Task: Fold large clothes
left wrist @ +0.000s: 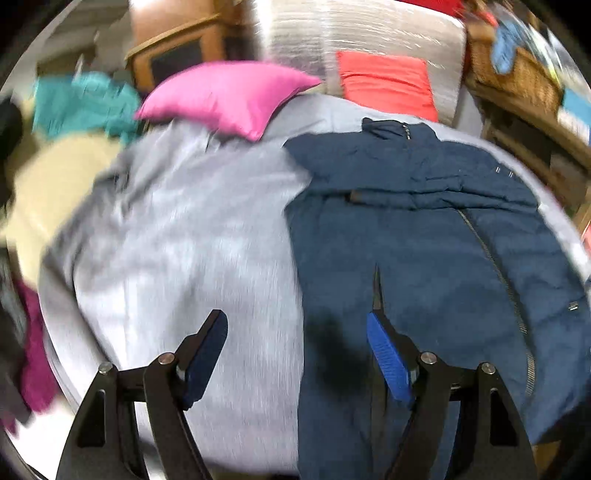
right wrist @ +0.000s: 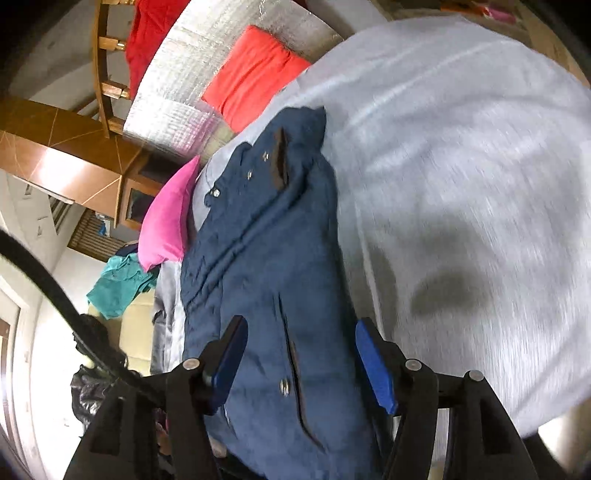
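A navy blue zip jacket (left wrist: 424, 240) lies spread on the grey bed sheet (left wrist: 184, 240), its collar toward the far pillows. In the left wrist view my left gripper (left wrist: 295, 321) hangs open above the jacket's left edge, one pad over the sheet and the other over the jacket. Seen from the right wrist, the same jacket (right wrist: 266, 258) lies folded lengthwise into a narrow strip with a pocket flap and snaps showing. My right gripper (right wrist: 301, 325) is open above its near end, and the pads stand clear of the fabric. The sheet (right wrist: 461, 166) is bare to the right.
A pink pillow (left wrist: 229, 96) and an orange-red pillow (left wrist: 384, 85) lie at the head of the bed against a silver foil mat (left wrist: 351, 33). Teal cloth (left wrist: 85, 103) and a magenta garment (left wrist: 33, 354) lie off the left side. A wicker basket (left wrist: 517, 77) stands at the right.
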`<control>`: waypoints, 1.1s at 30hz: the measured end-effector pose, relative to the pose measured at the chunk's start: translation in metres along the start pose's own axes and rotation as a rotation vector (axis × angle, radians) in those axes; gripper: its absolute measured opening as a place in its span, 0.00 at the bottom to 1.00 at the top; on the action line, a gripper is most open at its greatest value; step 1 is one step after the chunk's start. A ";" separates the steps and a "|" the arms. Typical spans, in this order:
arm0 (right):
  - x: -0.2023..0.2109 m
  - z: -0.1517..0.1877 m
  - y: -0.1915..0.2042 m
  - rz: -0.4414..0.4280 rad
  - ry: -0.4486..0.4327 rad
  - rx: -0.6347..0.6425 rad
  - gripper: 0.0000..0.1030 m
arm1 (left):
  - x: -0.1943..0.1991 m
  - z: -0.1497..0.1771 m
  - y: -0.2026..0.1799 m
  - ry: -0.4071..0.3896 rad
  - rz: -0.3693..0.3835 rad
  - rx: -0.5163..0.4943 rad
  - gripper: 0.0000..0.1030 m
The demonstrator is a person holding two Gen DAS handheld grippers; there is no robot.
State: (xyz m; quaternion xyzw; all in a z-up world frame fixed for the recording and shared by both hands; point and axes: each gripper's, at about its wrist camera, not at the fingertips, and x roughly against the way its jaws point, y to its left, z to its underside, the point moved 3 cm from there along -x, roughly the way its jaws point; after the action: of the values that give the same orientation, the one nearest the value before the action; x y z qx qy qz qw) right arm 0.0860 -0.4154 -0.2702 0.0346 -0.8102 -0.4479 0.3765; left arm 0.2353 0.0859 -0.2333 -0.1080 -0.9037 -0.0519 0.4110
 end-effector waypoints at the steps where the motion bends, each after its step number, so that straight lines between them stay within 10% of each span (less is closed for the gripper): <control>1: -0.002 0.006 0.003 0.002 0.003 0.003 0.66 | 0.004 0.008 0.006 0.012 0.020 0.034 0.76; 19: -0.008 0.087 -0.008 0.191 0.041 0.111 0.73 | -0.006 0.071 -0.017 0.214 0.219 0.076 0.73; 22: -0.021 0.101 -0.001 0.053 0.152 0.092 0.73 | -0.002 0.073 -0.036 0.205 0.279 0.005 0.52; 33: -0.023 0.105 -0.012 0.051 0.170 0.090 0.65 | -0.015 0.076 -0.028 0.257 0.315 0.056 0.59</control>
State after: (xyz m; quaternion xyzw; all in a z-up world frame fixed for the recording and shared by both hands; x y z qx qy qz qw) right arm 0.0317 -0.3400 -0.3258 0.0686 -0.7954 -0.3966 0.4532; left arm 0.1831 0.0700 -0.2948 -0.2289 -0.8168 0.0249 0.5289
